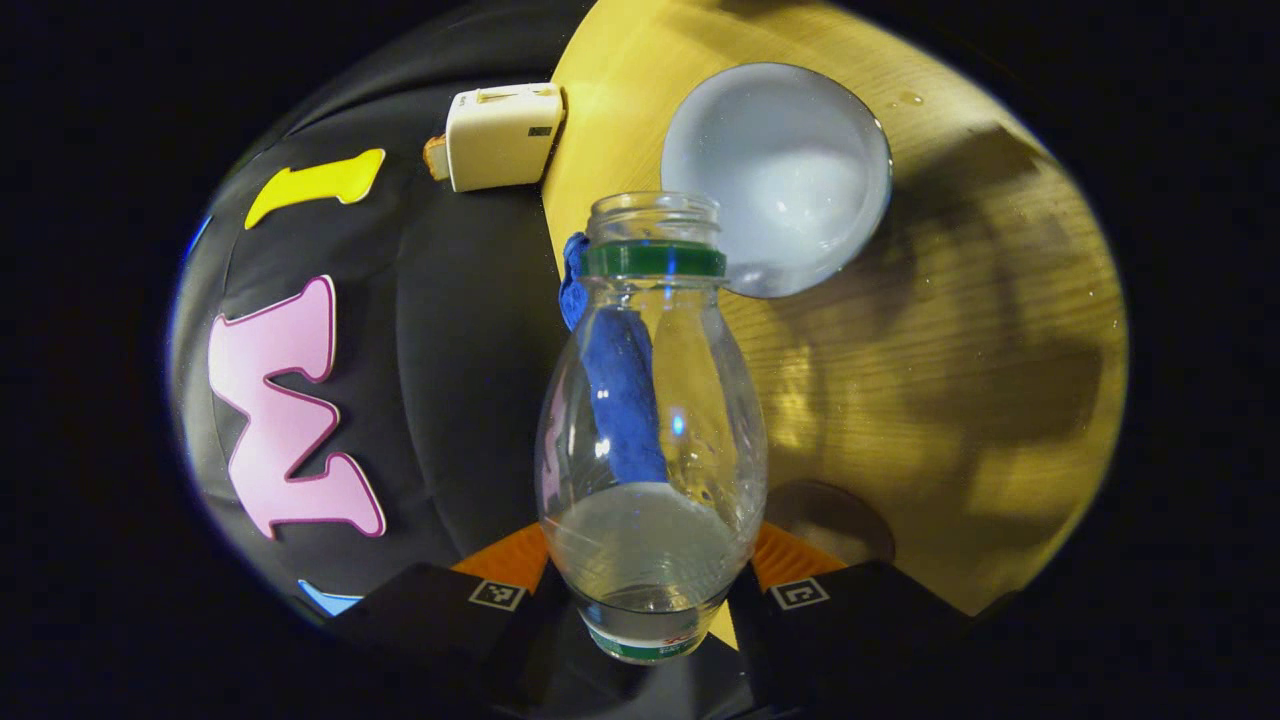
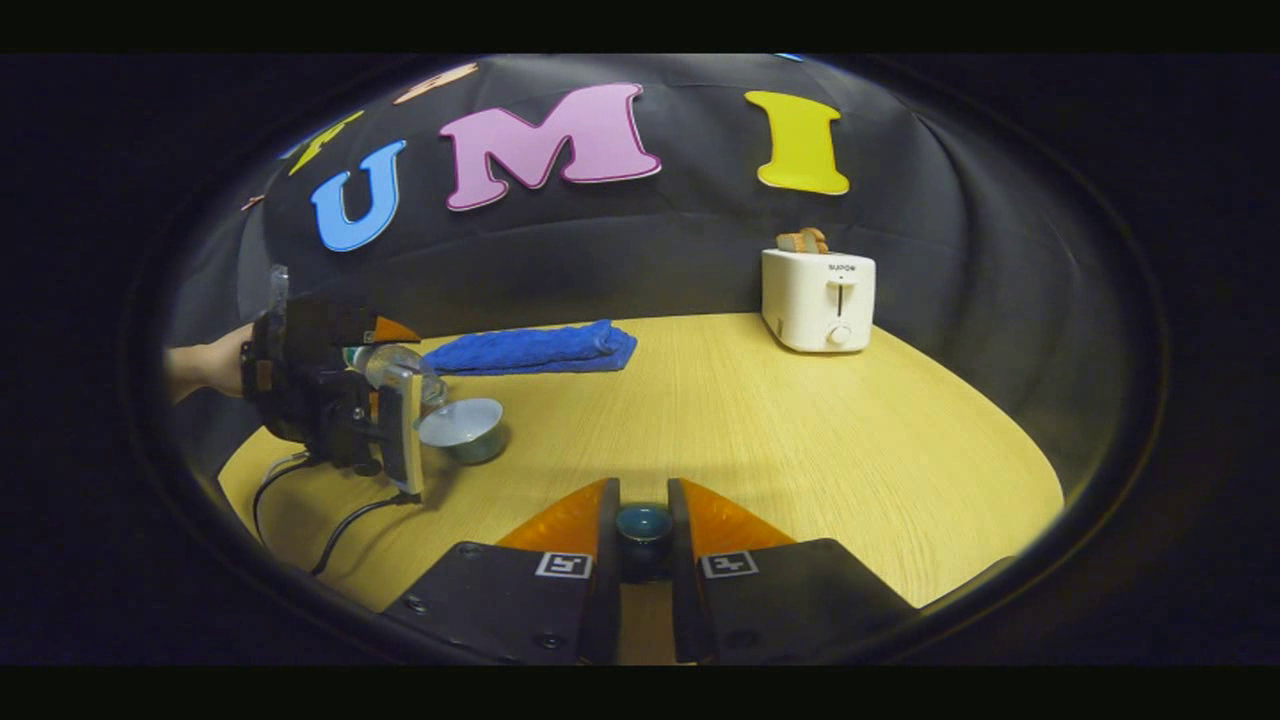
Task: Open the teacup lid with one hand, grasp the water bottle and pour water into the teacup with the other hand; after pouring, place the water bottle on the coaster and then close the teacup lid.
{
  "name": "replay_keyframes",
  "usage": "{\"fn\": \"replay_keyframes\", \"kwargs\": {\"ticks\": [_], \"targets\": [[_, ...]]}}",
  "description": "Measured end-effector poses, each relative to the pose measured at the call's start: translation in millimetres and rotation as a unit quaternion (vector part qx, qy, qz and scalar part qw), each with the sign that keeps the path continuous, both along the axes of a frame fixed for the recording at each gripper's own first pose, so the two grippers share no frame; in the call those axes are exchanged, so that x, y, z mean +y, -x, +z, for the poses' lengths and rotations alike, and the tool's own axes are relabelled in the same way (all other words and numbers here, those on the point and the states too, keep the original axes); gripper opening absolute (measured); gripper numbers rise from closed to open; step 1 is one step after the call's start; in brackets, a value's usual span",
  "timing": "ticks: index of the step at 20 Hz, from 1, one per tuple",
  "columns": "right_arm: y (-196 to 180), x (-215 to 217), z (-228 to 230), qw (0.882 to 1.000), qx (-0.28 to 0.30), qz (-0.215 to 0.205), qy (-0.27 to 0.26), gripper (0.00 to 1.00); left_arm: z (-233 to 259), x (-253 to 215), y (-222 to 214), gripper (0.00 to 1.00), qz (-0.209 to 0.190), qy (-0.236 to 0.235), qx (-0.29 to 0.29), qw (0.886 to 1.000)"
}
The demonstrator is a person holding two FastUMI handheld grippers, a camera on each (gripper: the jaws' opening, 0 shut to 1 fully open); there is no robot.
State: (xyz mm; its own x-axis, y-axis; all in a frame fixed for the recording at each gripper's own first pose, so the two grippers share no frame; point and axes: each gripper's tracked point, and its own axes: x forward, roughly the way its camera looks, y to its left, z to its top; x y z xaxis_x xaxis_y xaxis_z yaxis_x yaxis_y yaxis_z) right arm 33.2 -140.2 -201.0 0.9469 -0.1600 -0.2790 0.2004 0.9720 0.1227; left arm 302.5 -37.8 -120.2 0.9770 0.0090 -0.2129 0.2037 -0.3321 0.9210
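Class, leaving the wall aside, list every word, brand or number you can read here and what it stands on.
Toaster: small brand print on its front, too blurred to read.
Water bottle: label edge by its base, unreadable.
No legible text elsewhere.

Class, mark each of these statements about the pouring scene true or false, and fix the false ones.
1. The left gripper holds the bottle. True.
2. The bottle is capped. False: its mouth is open, with only a green ring on the neck.
3. The teacup is covered. False: it is open, and the right gripper holds the lid.
4. Bread sticks out of the toaster. True.
5. The blue towel lies on the toaster. False: it lies on the table.
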Motion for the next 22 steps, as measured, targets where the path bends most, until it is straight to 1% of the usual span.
{"fn": "replay_keyframes", "kwargs": {"ticks": [1,2,3,4,6,7,8,9,10,11,12,13,14,15,16,17,20,22], "targets": [[-0.1,0.6,1.3,1.000,-0.001,0.001,0.000,0.24,0.8,-1.0,0.4,0.73,-0.003,-0.005,0.000,1.000],[0.8,1.2,2.0,1.000,-0.003,0.001,0.000,0.20,2.7,-1.6,0.0,0.73,-0.005,-0.011,-0.001,1.000],[1.1,0.5,3.0,1.000,-0.005,0.000,-0.001,0.20,2.6,-2.4,-0.4,0.73,-0.009,-0.019,0.000,1.000],[1.8,0.4,4.3,1.000,-0.006,-0.001,-0.002,0.25,3.6,-2.5,-1.4,0.74,-0.013,-0.027,0.003,1.000],[3.4,-1.0,5.0,1.000,-0.010,-0.005,0.003,0.25,3.2,0.3,-4.2,0.73,-0.013,-0.042,0.008,0.999],[5.0,-1.1,4.1,1.000,-0.009,-0.005,0.005,0.20,4.7,1.3,-4.6,0.73,-0.013,-0.051,0.009,0.999],[6.1,0.4,3.2,1.000,-0.009,-0.003,0.005,0.25,6.1,1.9,-5.7,0.73,-0.014,-0.059,0.009,0.998],[7.1,1.4,2.5,1.000,-0.009,-0.002,0.004,0.20,6.7,1.1,-6.9,0.73,-0.016,-0.067,0.010,0.998],[9.4,2.9,0.6,1.000,-0.008,-0.001,0.002,0.25,10.1,0.2,-7.3,0.73,-0.020,-0.076,0.009,0.997],[10.6,4.5,0.2,1.000,-0.007,-0.001,0.000,0.25,11.0,-1.0,-8.7,0.73,-0.022,-0.084,0.008,0.996],[12.1,5.3,-1.2,1.000,-0.007,0.000,-0.003,0.19,13.8,-2.3,-9.7,0.73,-0.026,-0.094,0.007,0.995],[13.5,6.1,-1.4,1.000,-0.008,-0.001,-0.006,0.25,15.1,-3.9,-10.7,0.73,-0.029,-0.103,0.005,0.994],[14.4,5.7,-1.5,1.000,-0.009,-0.002,-0.008,0.20,16.1,-4.6,-11.5,0.73,-0.029,-0.111,0.006,0.993],[15.1,4.3,-0.4,1.000,-0.010,-0.004,-0.010,0.25,16.7,-4.7,-11.8,0.73,-0.030,-0.117,0.005,0.993],[15.6,2.7,0.6,1.000,-0.013,-0.006,-0.012,0.20,20.4,-5.2,-11.3,0.74,-0.031,-0.124,0.005,0.992],[15.5,0.6,2.0,1.000,-0.014,-0.009,-0.014,0.24,21.5,-6.3,-11.6,0.74,-0.032,-0.131,0.004,0.991],[17.4,-1.7,7.1,0.999,-0.023,-0.017,-0.024,0.24,32.1,-8.4,-11.9,0.74,-0.038,-0.157,0.002,0.987],[18.8,-1.6,9.0,0.999,-0.025,-0.019,-0.026,0.24,37.4,-11.5,-12.4,0.74,-0.042,-0.162,0.000,0.986]]}}
